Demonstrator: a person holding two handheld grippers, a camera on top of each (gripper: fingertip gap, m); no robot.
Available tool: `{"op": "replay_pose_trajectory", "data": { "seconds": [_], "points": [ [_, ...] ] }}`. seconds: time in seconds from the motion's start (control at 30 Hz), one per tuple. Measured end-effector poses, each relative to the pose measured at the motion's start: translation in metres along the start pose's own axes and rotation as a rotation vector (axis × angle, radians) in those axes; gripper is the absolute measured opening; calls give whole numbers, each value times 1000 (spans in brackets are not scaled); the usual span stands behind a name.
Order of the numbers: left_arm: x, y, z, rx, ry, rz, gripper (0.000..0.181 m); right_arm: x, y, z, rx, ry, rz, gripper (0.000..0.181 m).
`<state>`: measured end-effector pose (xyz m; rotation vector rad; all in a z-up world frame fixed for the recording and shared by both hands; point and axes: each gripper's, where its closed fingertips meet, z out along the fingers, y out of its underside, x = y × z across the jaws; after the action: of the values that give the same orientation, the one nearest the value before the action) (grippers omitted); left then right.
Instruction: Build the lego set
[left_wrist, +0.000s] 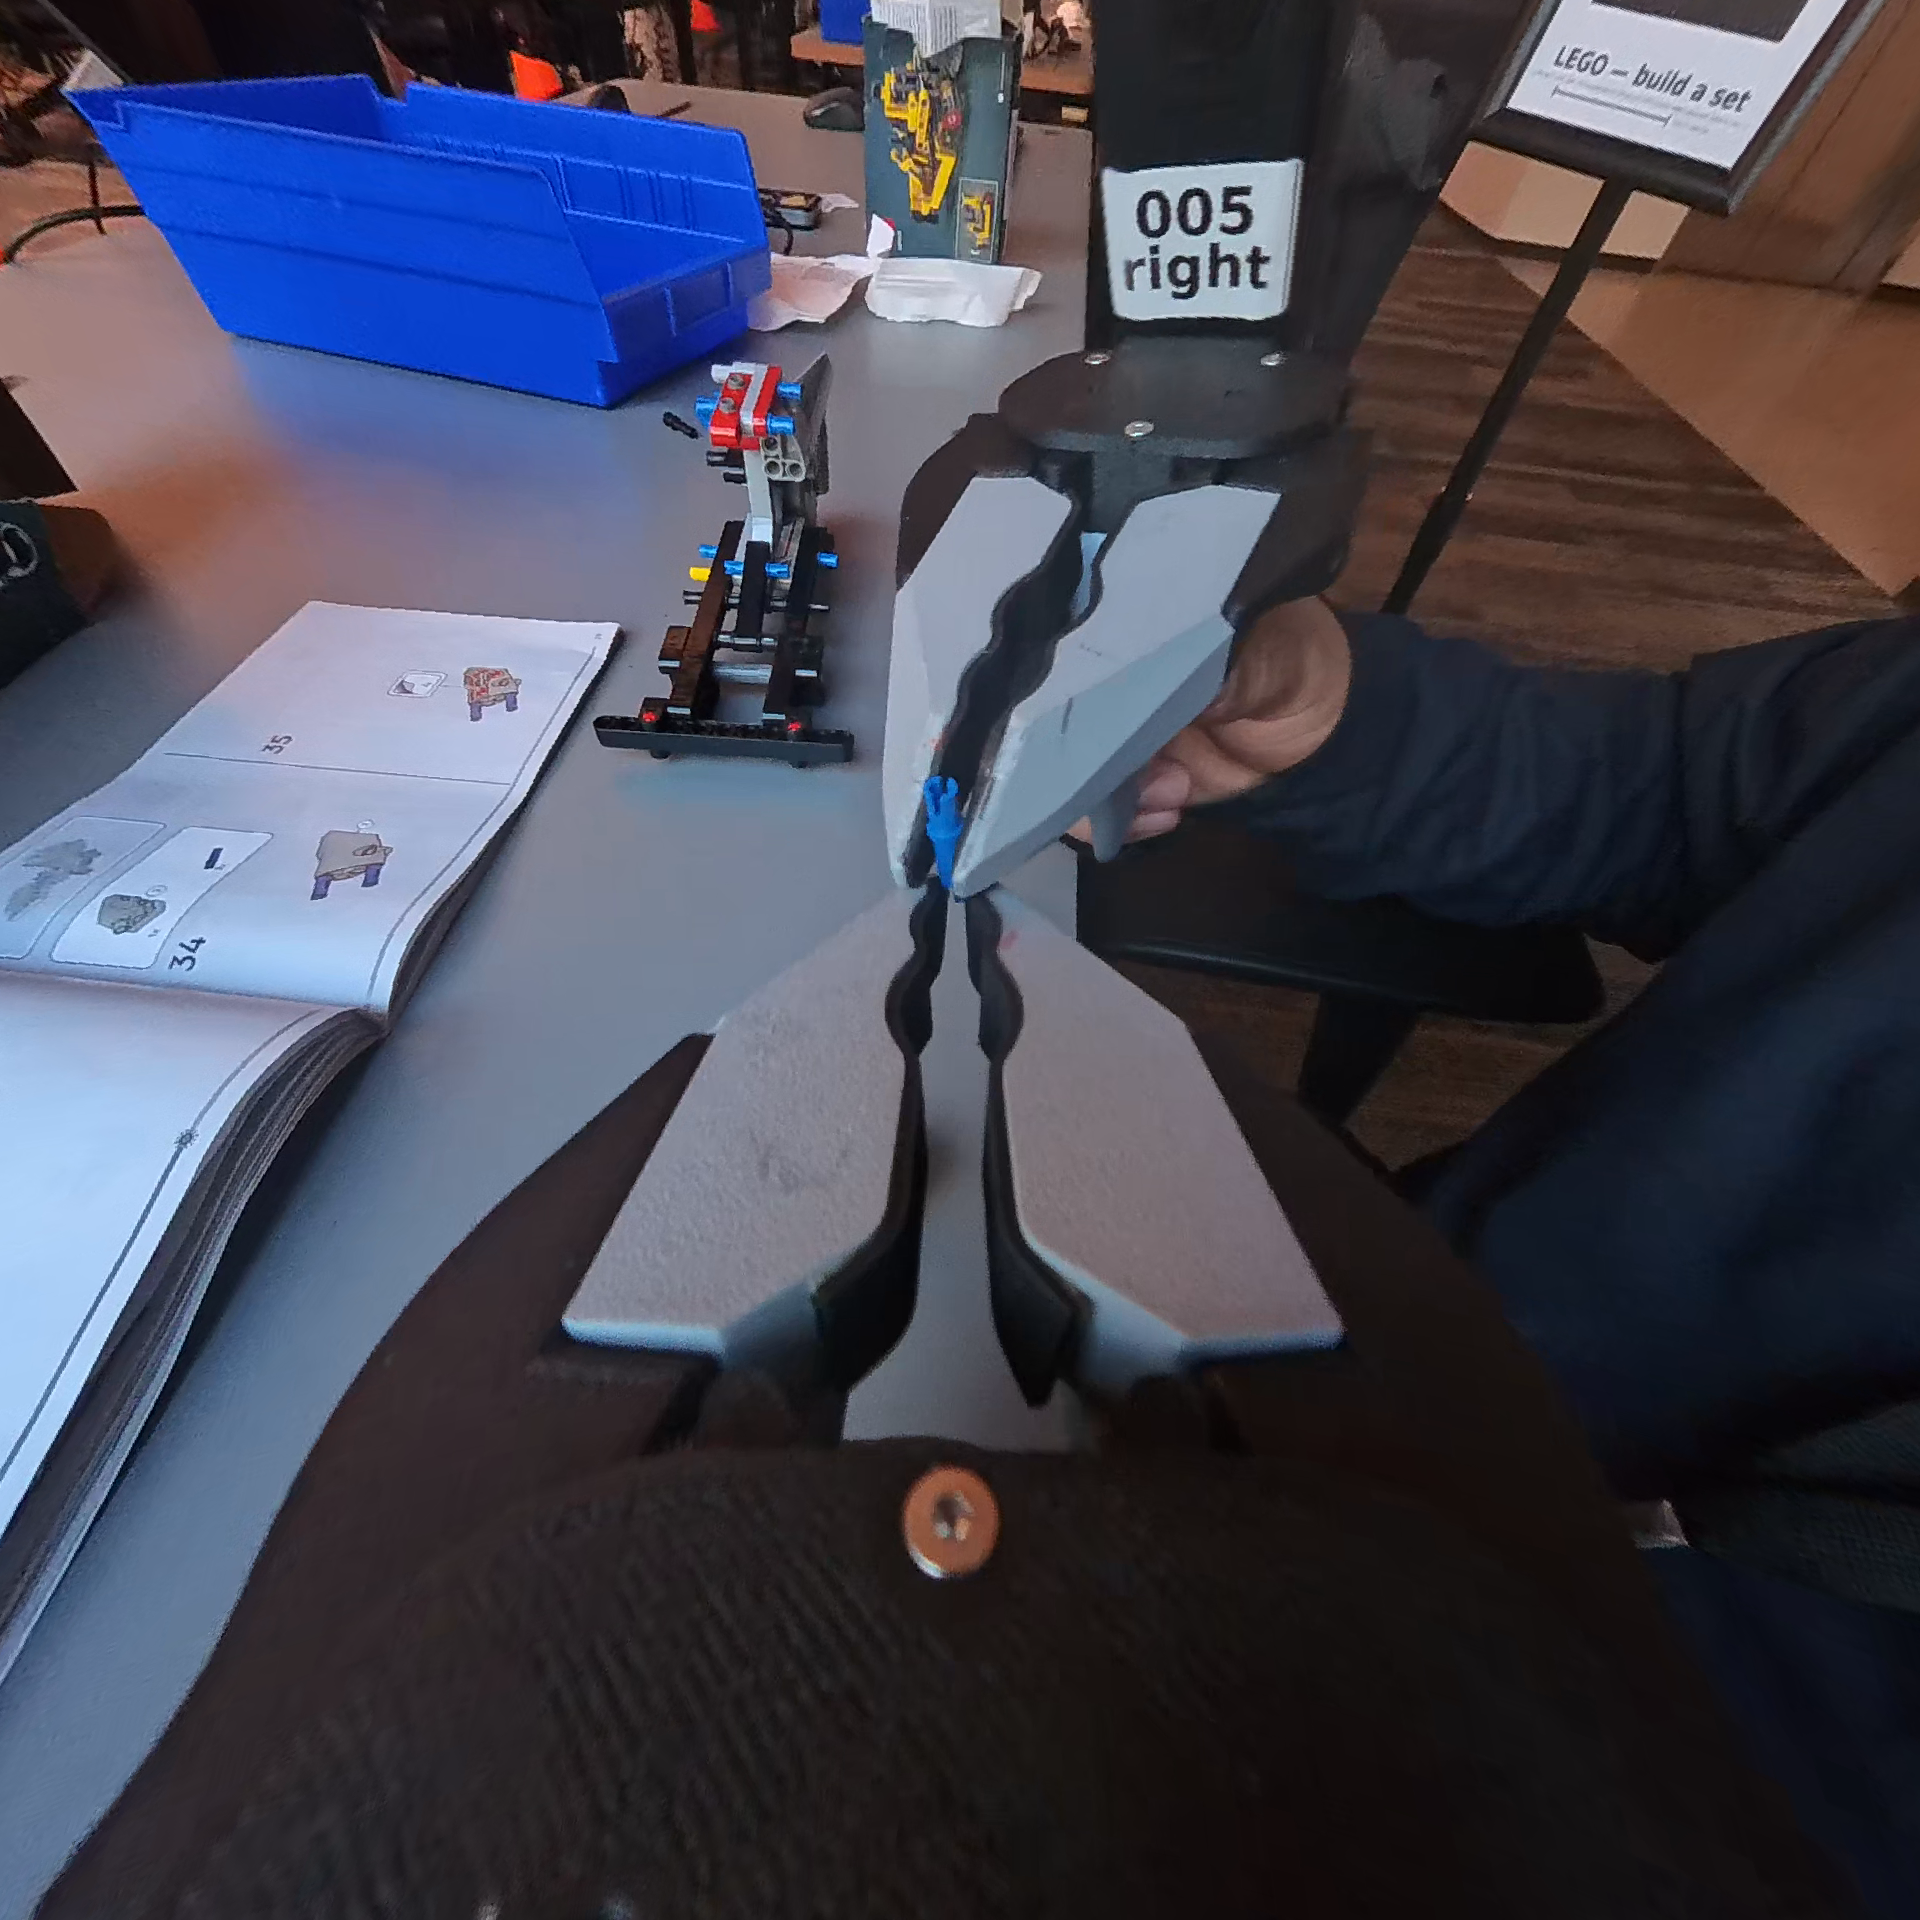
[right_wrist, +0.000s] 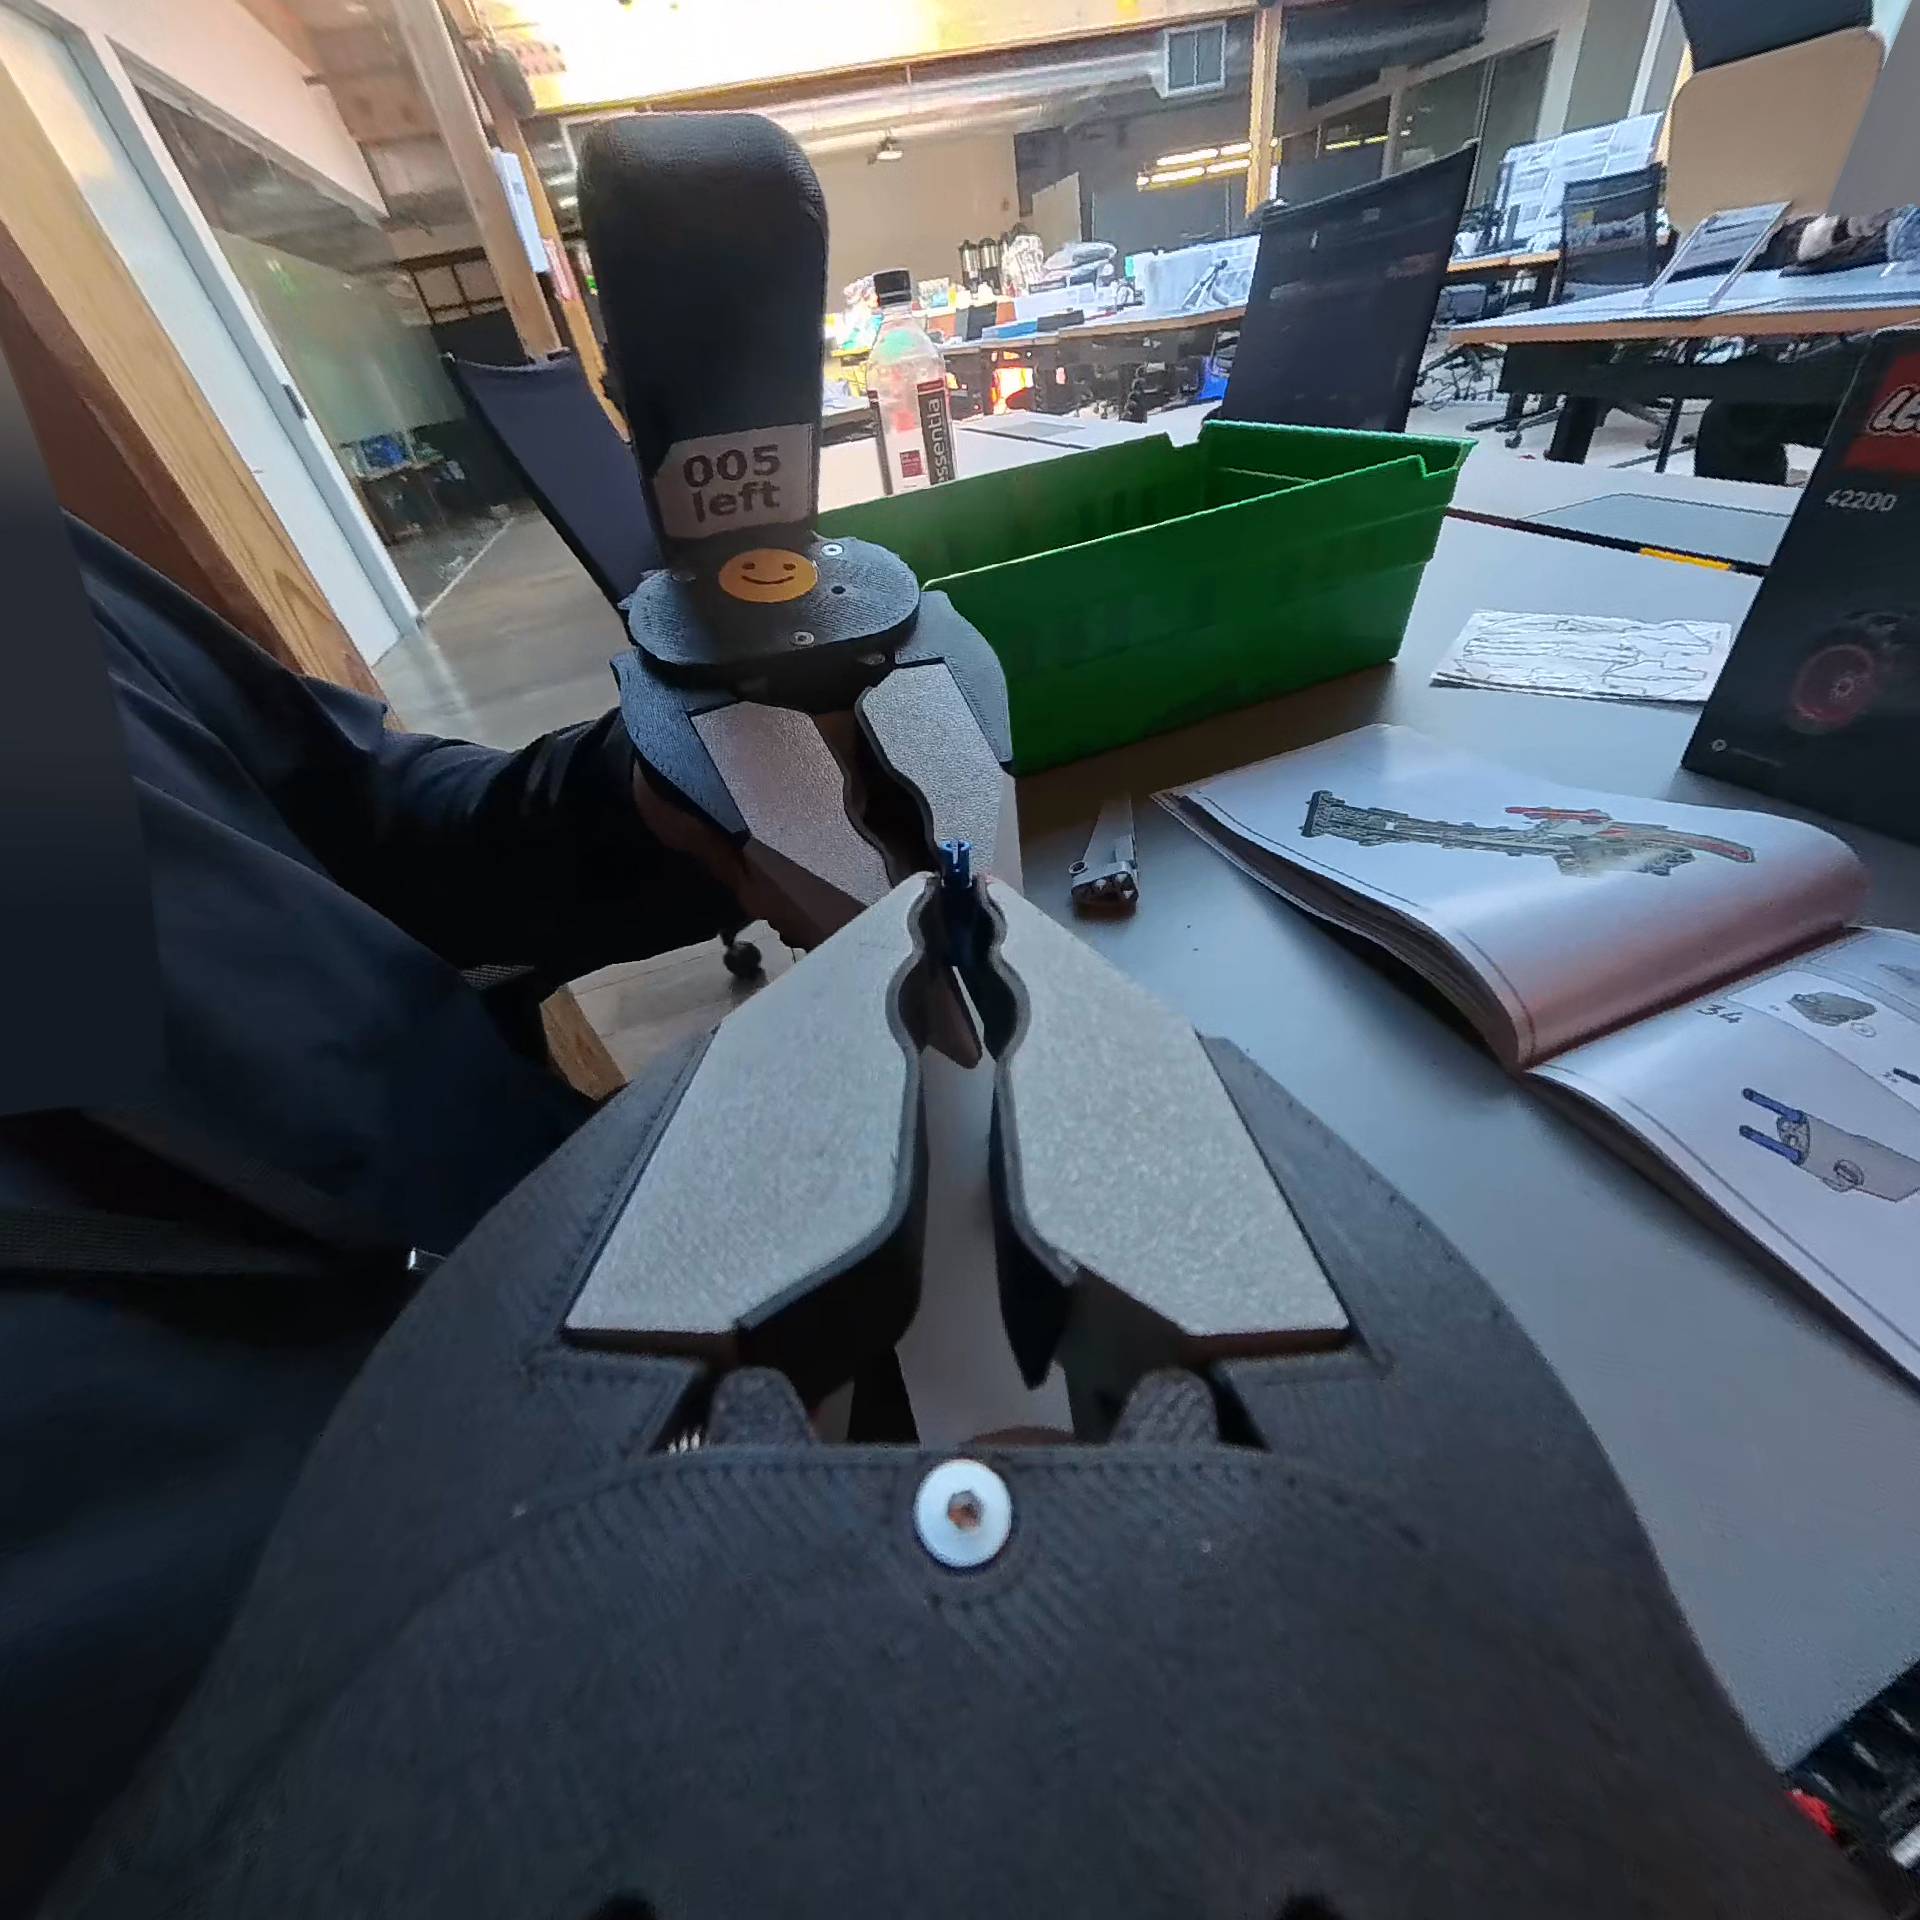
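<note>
A small blue pin (left_wrist: 941, 826) sits between the fingertips of my right gripper (left_wrist: 935, 883), which reaches in from above and is shut on it. My left gripper (left_wrist: 948, 906) meets it tip to tip, its jaws nearly closed around the pin's near end. In the right wrist view the pin (right_wrist: 956, 914) stands between my right gripper's tips (right_wrist: 958, 904), and its far end pokes between the left gripper's fingers (right_wrist: 790, 810). The partly built black, grey and red lego model (left_wrist: 748, 603) lies on the grey table (left_wrist: 623, 894). The open instruction booklet (left_wrist: 291, 831) lies to its left.
A blue bin (left_wrist: 436, 239), a lego box (left_wrist: 940, 135) and plastic bags (left_wrist: 935, 286) stand at the back. The right wrist view shows a green bin (right_wrist: 1195, 582), a loose grey piece (right_wrist: 1107, 852), the booklet (right_wrist: 1507, 894), a dark box (right_wrist: 1829, 582) and a bottle (right_wrist: 909, 384). Only a small space, under 4 cm, lies between the two pairs of fingers.
</note>
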<state>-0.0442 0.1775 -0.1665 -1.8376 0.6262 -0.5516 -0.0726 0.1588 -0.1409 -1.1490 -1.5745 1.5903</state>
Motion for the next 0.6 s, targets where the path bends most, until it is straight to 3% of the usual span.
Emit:
{"op": "replay_pose_trajectory", "data": {
  "seconds": [0.2,0.3,0.6],
  "points": [
    [-19,9,-19,-45,-79,28,0,15,11,-3,-121,125,-74,0],
    [-19,4,-28,-40,-30,-49,10,20,19,-2,-199,198,-168,1],
    [-24,21,-9,-116,4,-164,15,35,49,6,-465,422,-495,1]
  ]
}}
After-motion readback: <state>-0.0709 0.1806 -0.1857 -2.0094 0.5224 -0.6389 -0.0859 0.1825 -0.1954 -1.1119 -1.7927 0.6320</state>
